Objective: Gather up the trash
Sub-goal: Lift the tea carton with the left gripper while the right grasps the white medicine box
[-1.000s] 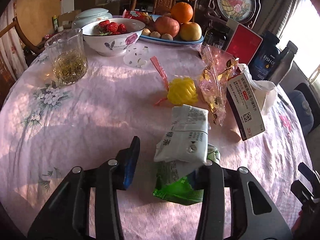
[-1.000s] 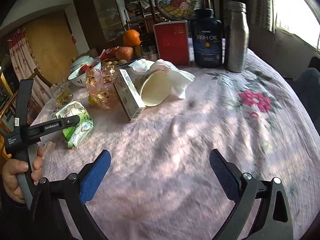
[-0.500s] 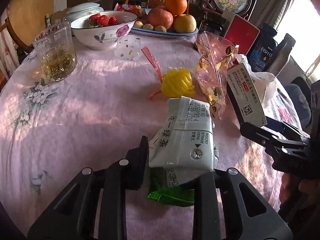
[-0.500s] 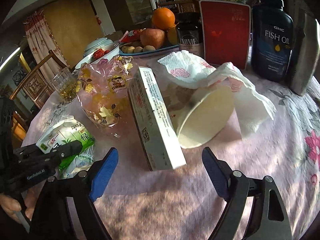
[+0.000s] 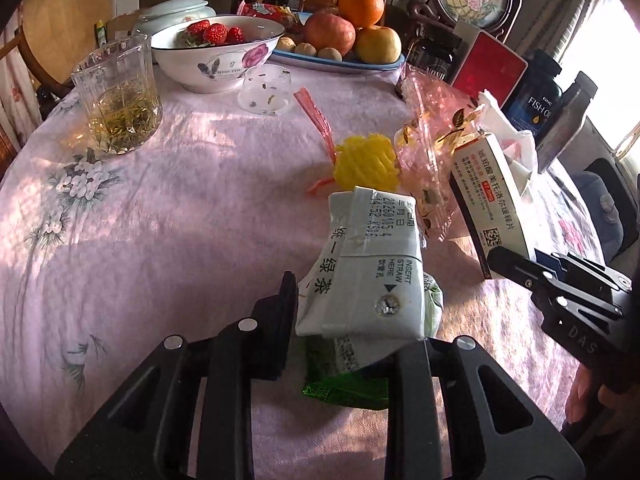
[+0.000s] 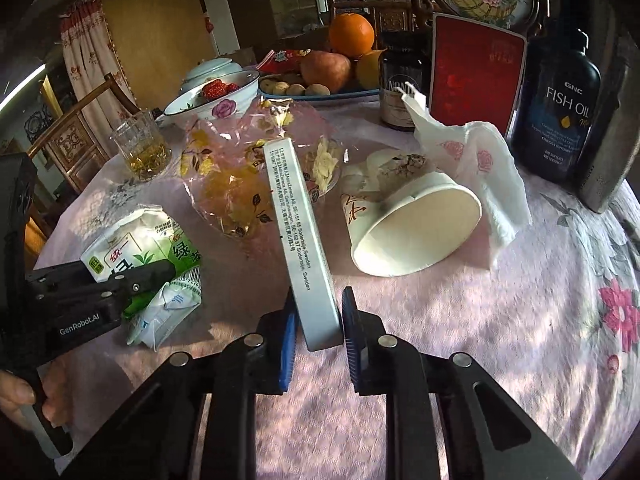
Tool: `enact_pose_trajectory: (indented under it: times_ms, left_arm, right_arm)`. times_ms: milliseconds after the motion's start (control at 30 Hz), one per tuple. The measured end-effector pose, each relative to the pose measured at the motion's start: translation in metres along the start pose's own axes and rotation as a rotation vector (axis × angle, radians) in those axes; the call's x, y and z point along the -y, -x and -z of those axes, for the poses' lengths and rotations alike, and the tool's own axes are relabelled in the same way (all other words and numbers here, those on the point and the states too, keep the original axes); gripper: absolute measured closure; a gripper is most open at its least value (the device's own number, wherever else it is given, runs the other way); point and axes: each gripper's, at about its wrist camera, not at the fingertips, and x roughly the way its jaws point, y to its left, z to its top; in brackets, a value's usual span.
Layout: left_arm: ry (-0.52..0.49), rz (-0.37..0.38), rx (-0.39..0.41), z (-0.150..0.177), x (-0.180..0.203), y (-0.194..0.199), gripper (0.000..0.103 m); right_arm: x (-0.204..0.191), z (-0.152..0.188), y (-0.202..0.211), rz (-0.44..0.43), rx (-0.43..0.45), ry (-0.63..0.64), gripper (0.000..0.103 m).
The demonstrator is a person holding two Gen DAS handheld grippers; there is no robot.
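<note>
The left fingers are clamped narrow on a crumpled green-tea carton, which is held up off the tabletop. The right fingers have just been closing and are now narrow around the near end of a white box; both blue pads appear to touch its sides, though a firm press cannot be told.

Only in the left view are a yellow mesh ball and a red strip seen, just beyond the carton tip, with an upturned clear cup further out. The box's printed face and code are seen there, right of the fingers, with the right tool's dark arm across its lower corner.

Only in the right view are a tipped paper cup and a tissue shown in full, just right of the box, with the fish-oil bottle and a red card beyond. The carton's green front is shown there, left of the fingers.

A crinkled pink wrapper lies against the far side of the box in both views.

A second ago the right fingers stood wide over bare cloth, well short of the box; the box now sits between them. The left fingers then stood wider, and the carton lay lower.
</note>
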Motion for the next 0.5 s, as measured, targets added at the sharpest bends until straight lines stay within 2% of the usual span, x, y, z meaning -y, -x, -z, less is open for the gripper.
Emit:
enact_pose_trajectory:
  times_ms: [233, 333, 400, 500]
  left_arm:
    - [0.002, -0.001, 0.003, -0.001, -0.002, -0.003, 0.077]
    - [0.005, 0.005, 0.001, -0.002, -0.003, -0.004, 0.077]
    - [-0.005, 0.017, 0.001, -0.002, -0.002, -0.003, 0.083]
    - [-0.026, 0.024, 0.01, 0.0, 0.002, 0.001, 0.083]
  right_arm:
    - [-0.007, -0.015, -0.024, 0.028, -0.015, 0.005, 0.081]
    - [-0.009, -0.012, -0.018, 0.053, 0.012, 0.001, 0.088]
    - [-0.008, -0.007, -0.008, 0.044, 0.032, -0.012, 0.088]
    - [-0.004, 0.007, 0.016, 0.033, 0.063, -0.052, 0.088]
